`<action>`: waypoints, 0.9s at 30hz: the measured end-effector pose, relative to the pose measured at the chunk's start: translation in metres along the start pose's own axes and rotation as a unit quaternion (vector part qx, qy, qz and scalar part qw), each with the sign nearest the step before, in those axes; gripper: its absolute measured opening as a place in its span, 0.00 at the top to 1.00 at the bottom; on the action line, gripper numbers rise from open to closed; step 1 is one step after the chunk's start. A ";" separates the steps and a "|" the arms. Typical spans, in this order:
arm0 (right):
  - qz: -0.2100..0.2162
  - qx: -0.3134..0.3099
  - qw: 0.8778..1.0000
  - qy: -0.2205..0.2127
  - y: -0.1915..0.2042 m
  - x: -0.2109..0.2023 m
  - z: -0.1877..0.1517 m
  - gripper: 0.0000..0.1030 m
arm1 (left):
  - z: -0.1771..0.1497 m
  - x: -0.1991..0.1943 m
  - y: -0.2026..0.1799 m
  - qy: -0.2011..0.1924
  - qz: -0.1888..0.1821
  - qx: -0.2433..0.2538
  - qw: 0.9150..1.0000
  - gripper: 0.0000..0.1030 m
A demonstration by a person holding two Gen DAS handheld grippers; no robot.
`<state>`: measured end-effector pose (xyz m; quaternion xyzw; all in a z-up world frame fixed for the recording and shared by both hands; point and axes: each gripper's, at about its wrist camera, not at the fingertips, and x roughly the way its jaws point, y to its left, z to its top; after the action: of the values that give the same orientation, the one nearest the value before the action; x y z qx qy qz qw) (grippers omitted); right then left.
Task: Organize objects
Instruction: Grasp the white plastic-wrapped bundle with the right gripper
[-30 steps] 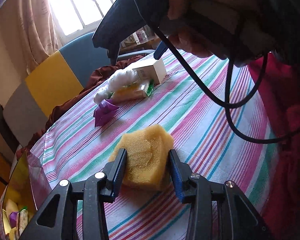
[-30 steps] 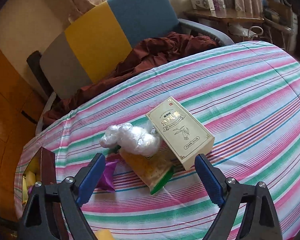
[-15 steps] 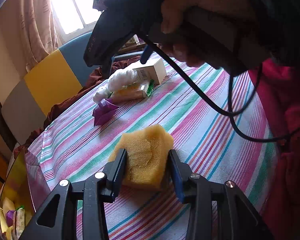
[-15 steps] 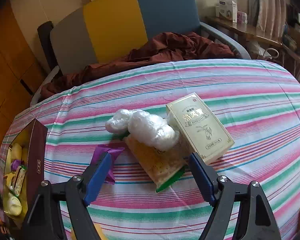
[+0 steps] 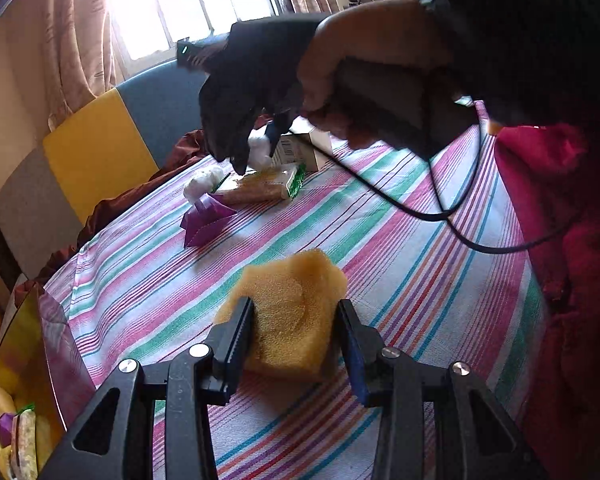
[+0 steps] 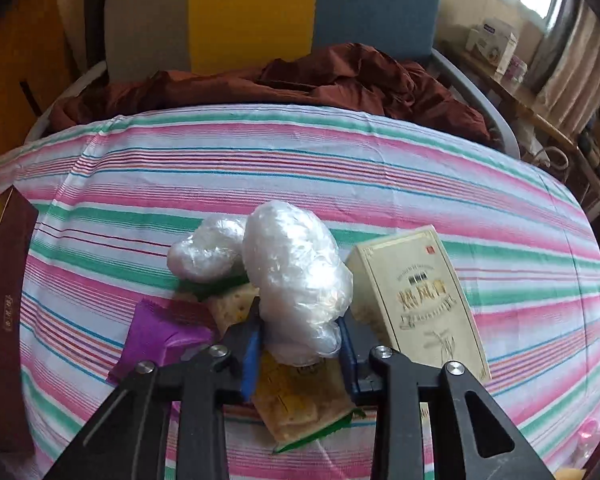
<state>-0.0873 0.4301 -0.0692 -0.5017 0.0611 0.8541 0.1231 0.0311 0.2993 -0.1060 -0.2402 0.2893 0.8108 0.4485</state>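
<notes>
My left gripper (image 5: 296, 332) is shut on a yellow sponge (image 5: 288, 312) and holds it low over the striped tablecloth (image 5: 400, 288). My right gripper (image 6: 298, 344) is shut on a white plastic-wrapped bundle (image 6: 296, 276), which rests on a cracker packet (image 6: 296, 400). A second white bundle (image 6: 204, 252) lies to its left. A cream box (image 6: 420, 300) lies to the right and a purple wrapper (image 6: 156, 340) to the left. In the left wrist view the right gripper (image 5: 260, 148) is down on the pile.
An open dark-red box (image 5: 24, 364) with wrapped items stands at the table's left edge; it also shows in the right wrist view (image 6: 4, 304). A colour-block chair (image 6: 260, 16) with brown cloth (image 6: 300, 84) stands behind the table.
My right gripper has dropped onto the pile and closed from wide open onto the white bundle. My left gripper still holds the sponge in about the same place.
</notes>
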 end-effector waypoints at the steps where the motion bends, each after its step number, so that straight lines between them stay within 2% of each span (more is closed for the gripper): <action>1: 0.016 0.009 1.000 0.000 -0.002 -0.007 -0.006 0.68 | 0.000 0.000 0.000 0.000 0.000 0.000 1.000 0.59; 4: 0.073 0.021 0.997 0.020 -0.006 -0.027 -0.030 0.68 | 0.001 0.000 0.000 -0.001 -0.001 -0.002 1.000 0.59; 6: 0.095 0.020 0.994 0.045 -0.003 -0.037 -0.049 0.68 | 0.001 0.000 0.000 -0.001 0.000 -0.002 1.000 0.59; 10: 0.100 0.012 0.990 0.098 -0.001 -0.038 -0.080 0.66 | 0.001 0.001 -0.001 -0.001 0.002 0.000 1.000 0.59; 12: 0.107 0.017 0.988 0.109 -0.002 -0.035 -0.090 0.59 | 0.000 0.000 -0.001 -0.002 0.002 -0.001 1.000 0.59; 13: 0.113 0.027 0.987 0.110 -0.004 -0.033 -0.093 0.53 | 0.000 0.000 -0.001 -0.002 0.002 -0.002 1.000 0.59; 14: 0.117 0.037 0.987 0.105 -0.006 -0.033 -0.094 0.34 | 0.000 0.000 -0.001 -0.001 0.002 -0.002 1.000 0.59; 15: 0.117 0.046 0.987 0.096 -0.009 -0.034 -0.094 0.20 | 0.000 0.000 -0.001 -0.001 0.002 -0.002 1.000 0.59; 20: 0.121 0.070 0.988 0.066 -0.019 -0.042 -0.088 0.17 | 0.000 0.001 -0.004 0.000 0.009 0.004 1.000 0.59; 24: 0.109 0.033 0.993 0.027 -0.005 -0.053 -0.084 0.17 | 0.000 0.002 -0.006 0.000 0.014 0.008 1.000 0.59; 27: 0.086 -0.002 0.996 0.039 0.007 -0.043 -0.079 0.18 | -0.001 -0.001 -0.012 0.001 0.016 0.010 1.000 0.59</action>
<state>-0.0028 0.3993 -0.0706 -0.5274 0.1069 0.8416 0.0456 0.0421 0.3033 -0.1093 -0.2317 0.3012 0.8151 0.4374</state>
